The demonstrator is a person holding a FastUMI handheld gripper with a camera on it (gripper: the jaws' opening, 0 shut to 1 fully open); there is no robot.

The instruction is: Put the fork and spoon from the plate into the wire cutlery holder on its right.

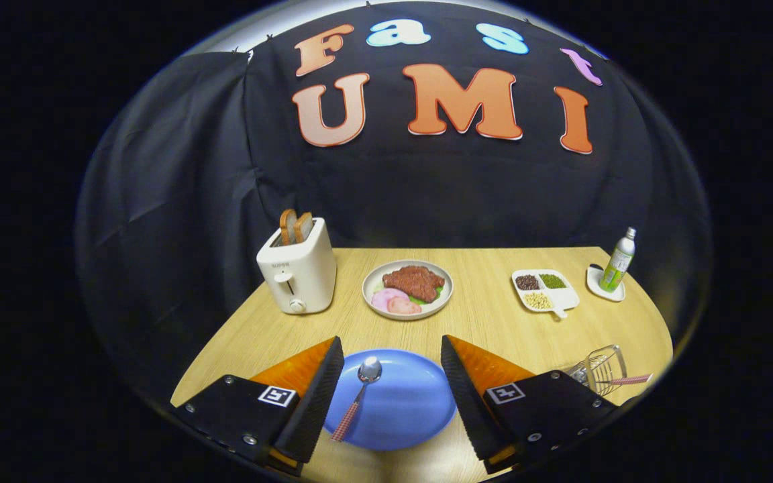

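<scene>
Gripper view: claw (392, 376) wide open, empty, over plate (413, 409) with spoon (358, 396); wire holder (601, 369) half hidden behind right finger.

I'm looking into a staged recording booth dressed as a dining spot, not a real kitchen. Black cloth (178, 168) hangs as the back wall behind a wooden desk (487, 315). On the desk stand a cream toaster (297, 275) holding bread, a plate of meat slices (407, 289), a divided dish of beans (545, 290), a bottle (618, 261) on a saucer, and a blue plate (403, 402).
</scene>
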